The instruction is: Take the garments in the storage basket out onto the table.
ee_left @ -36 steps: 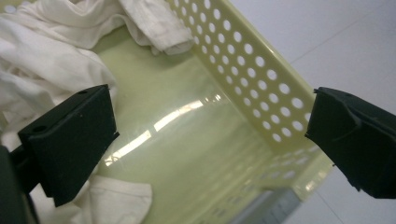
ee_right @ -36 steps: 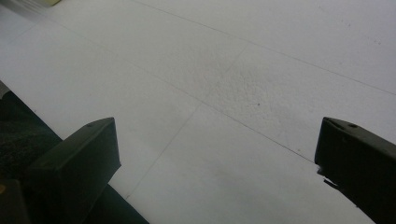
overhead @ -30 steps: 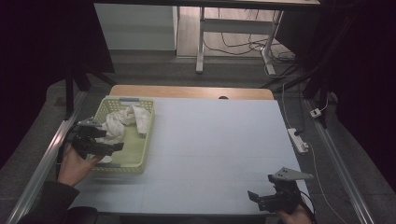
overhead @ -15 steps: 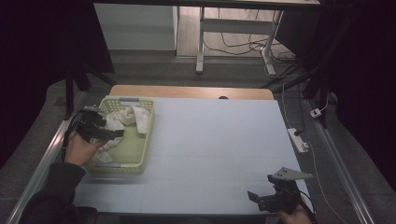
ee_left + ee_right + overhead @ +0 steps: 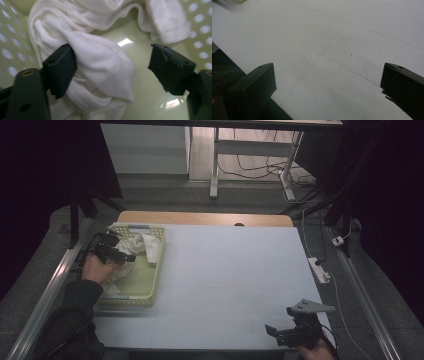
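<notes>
A pale green perforated basket [image 5: 150, 279] stands at the table's left side with crumpled white towels [image 5: 142, 246] in it. My left gripper [image 5: 122, 255] reaches into the basket from its left rim. In the left gripper view it is open [image 5: 111, 62], its jaws spread on either side of a bunched white towel [image 5: 100, 67] on the basket floor [image 5: 147, 95]. The left jaw touches the cloth. My right gripper [image 5: 276, 332] rests low at the table's front right edge, open [image 5: 327, 85] over the bare white table top [image 5: 342, 50].
The white-covered table [image 5: 235, 275] has a wooden strip [image 5: 205, 218] along its far edge. A power strip [image 5: 319, 270] and cables lie on the floor to the right. Metal rails [image 5: 47, 290] run along both sides of the table.
My left gripper has moved away from me along the basket's left side and turned in over the towels at the far end. The right gripper has stayed put.
</notes>
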{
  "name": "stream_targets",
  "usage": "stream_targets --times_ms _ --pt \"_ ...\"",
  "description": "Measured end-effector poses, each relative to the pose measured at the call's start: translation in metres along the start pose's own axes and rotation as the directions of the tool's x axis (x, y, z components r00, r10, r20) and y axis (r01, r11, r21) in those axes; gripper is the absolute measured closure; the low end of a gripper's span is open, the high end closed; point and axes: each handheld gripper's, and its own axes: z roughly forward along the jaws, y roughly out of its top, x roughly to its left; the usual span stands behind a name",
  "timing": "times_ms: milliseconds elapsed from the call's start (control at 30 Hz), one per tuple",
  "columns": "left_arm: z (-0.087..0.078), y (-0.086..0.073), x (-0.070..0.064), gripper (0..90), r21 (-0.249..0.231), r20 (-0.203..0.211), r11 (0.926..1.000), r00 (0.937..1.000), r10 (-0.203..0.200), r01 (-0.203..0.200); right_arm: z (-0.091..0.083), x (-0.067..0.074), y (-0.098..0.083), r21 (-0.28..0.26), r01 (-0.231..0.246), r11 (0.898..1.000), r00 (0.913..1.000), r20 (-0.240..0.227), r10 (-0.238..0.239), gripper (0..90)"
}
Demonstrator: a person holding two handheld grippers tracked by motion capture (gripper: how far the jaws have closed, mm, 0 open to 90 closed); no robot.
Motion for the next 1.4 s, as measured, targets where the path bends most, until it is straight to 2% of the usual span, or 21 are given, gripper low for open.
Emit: stream_targets --times_ms 100,133,167,200,233,300,467,633,733,767,800,833,867,967,1000,1033,1067,1100,1233,1333,1400 --pt "0.010 0.001 -0.003 37.2 0.083 -0.029 0.9965 0.9996 0.000 0.002 0.000 0.000 0.000 -0.001 0.002 1.000 1.0000 0.000 -0.002 0.1" --pt "0.013 0.001 -0.004 42.1 0.103 -0.019 0.9947 0.9998 0.009 -0.007 0.000 0.000 0.000 0.000 0.001 1.000 1.0000 0.000 -0.001 0.1" --pt "0.016 0.001 -0.005 56.8 0.111 0.001 0.9937 0.9999 0.012 -0.012 0.000 0.000 0.000 -0.001 0.003 1.000 1.0000 0.000 -0.003 0.2" --pt "0.017 0.000 -0.007 56.8 0.127 0.012 0.9918 0.9998 0.015 -0.016 0.000 0.000 0.000 -0.001 0.003 1.000 1.0000 0.000 -0.003 0.2" --pt "0.017 0.000 -0.008 72.3 0.126 0.013 0.9920 0.9999 0.009 -0.010 0.000 0.000 0.000 -0.002 0.003 1.000 1.0000 0.002 -0.003 0.1" --pt "0.013 0.000 -0.009 75.7 0.120 0.023 0.9928 0.9997 -0.001 -0.002 -0.001 0.000 0.000 -0.002 0.002 1.000 1.0000 0.002 -0.002 0.1" --pt "-0.010 0.008 -0.015 78.3 0.016 0.038 0.9999 0.9993 0.004 -0.005 0.000 0.000 0.000 0.000 0.003 1.000 1.0000 0.001 -0.003 0.2" --pt "-0.030 0.027 -0.023 77.5 -0.101 0.086 0.9949 0.9962 0.015 -0.007 0.000 0.001 0.000 0.002 0.003 1.000 1.0000 0.001 -0.003 0.2" --pt "-0.030 0.041 -0.028 75.0 -0.136 0.091 0.9906 0.9956 0.024 -0.012 0.000 0.001 0.000 0.001 0.002 1.000 1.0000 0.000 -0.002 0.2" --pt "-0.026 0.045 -0.030 69.3 -0.137 0.087 0.9906 0.9960 0.018 -0.006 0.000 0.001 0.000 0.000 0.004 1.000 1.0000 -0.001 -0.004 0.2" --pt "-0.021 0.049 -0.031 69.3 -0.130 0.083 0.9915 0.9965 0.011 0.000 0.000 0.001 0.000 0.000 0.004 1.000 1.0000 -0.001 -0.004 0.2" --pt "-0.016 0.052 -0.032 58.8 -0.116 0.070 0.9932 0.9975 0.006 0.002 0.000 0.001 0.000 -0.001 0.006 1.000 1.0000 -0.001 -0.006 0.2" --pt "-0.009 0.055 -0.032 58.8 -0.105 0.059 0.9945 0.9983 -0.002 0.008 0.000 0.001 0.000 -0.001 0.006 1.000 1.0000 -0.001 -0.006 0.2" --pt "0.009 0.060 -0.032 37.2 -0.085 0.055 0.9958 0.9981 -0.028 0.033 -0.001 0.000 -0.001 -0.001 0.008 1.000 1.0000 -0.004 -0.008 0.2" --pt "0.015 0.061 -0.032 22.2 -0.075 0.056 0.9965 0.9979 -0.032 0.036 -0.001 0.000 -0.001 0.000 0.006 1.000 1.0000 -0.004 -0.006 0.2" --pt "0.020 0.061 -0.033 16.1 -0.062 0.057 0.9974 0.9978 -0.035 0.038 -0.001 0.000 -0.001 0.000 0.006 1.000 1.0000 -0.005 -0.006 0.2" --pt "0.025 0.062 -0.034 16.1 -0.045 0.055 0.9984 0.9979 -0.033 0.035 -0.001 0.000 -0.001 0.000 0.006 1.000 1.0000 -0.005 -0.006 0.2" --pt "0.030 0.062 -0.035 8.3 -0.029 0.050 0.9988 0.9981 -0.037 0.039 -0.001 0.000 -0.001 0.000 0.008 1.000 1.0000 -0.006 -0.008 0.2" --pt "0.047 0.062 -0.038 5.9 0.029 0.008 0.9983 0.9987 -0.050 0.050 -0.001 0.001 -0.001 0.001 0.012 1.000 0.9999 -0.007 -0.012 0.2" --pt "0.059 0.059 -0.042 5.1 0.076 -0.027 0.9968 0.9994 -0.023 0.025 -0.001 0.001 -0.001 0.002 0.013 1.000 0.9999 -0.007 -0.013 0.2" --pt "0.059 0.059 -0.042 10.7 0.079 -0.040 0.9965 0.9989 -0.025 0.028 -0.001 0.001 -0.001 0.002 0.012 1.000 0.9999 -0.006 -0.012 0.2"
